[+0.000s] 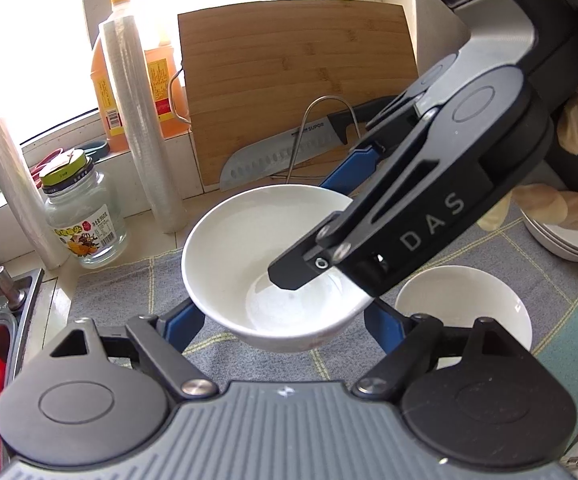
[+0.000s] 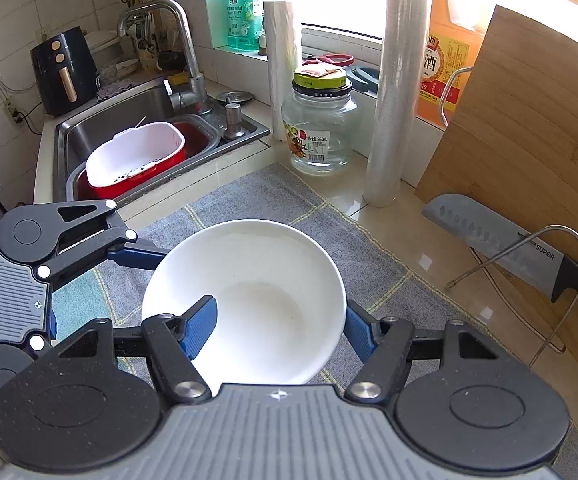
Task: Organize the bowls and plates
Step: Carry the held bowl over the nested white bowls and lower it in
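Observation:
A white bowl hangs a little above the grey checked cloth, gripped from two sides. My left gripper is shut on it, a blue finger pressing each outer side. My right gripper reaches in from the upper right. In the right wrist view the bowl sits in the right gripper, one blue finger inside it and the other against its outer wall. A second white bowl stands on the cloth to the right. Stacked white dishes lie at the far right.
A bamboo cutting board leans on the wall with a knife and a wire rack before it. A glass jar, cling-film rolls and an oil bottle stand behind. The sink holds a white colander.

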Tool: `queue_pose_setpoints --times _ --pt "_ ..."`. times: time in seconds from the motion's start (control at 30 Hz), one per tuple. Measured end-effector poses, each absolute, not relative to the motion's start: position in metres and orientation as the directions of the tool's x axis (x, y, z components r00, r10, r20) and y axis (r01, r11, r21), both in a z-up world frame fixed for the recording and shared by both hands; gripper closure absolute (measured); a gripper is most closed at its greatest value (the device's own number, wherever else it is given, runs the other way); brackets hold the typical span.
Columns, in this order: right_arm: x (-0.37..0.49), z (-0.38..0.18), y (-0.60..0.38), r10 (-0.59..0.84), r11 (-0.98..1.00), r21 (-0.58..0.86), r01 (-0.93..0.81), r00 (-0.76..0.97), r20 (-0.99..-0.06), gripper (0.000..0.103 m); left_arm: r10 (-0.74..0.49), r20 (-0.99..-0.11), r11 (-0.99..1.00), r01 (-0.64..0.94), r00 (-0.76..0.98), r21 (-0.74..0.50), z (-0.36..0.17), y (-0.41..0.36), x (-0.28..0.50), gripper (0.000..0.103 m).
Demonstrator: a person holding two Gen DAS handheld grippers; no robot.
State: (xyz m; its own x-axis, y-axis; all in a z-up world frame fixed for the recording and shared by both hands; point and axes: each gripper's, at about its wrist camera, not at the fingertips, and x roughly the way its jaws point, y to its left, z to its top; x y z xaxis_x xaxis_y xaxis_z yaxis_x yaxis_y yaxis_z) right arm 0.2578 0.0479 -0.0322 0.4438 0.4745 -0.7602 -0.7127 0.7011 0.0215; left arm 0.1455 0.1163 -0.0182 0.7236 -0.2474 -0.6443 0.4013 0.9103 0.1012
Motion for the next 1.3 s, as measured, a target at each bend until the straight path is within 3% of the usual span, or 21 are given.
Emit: queue_pose_setpoints --times 1.3 --pt "0.185 -0.033 -0.036 0.406 0.789 0.025 -0.614 0.490 -0.772 0.029 -0.361 -0.672 0.840 0.539 0.646 0.067 -0.018 0.045 0.095 0.017"
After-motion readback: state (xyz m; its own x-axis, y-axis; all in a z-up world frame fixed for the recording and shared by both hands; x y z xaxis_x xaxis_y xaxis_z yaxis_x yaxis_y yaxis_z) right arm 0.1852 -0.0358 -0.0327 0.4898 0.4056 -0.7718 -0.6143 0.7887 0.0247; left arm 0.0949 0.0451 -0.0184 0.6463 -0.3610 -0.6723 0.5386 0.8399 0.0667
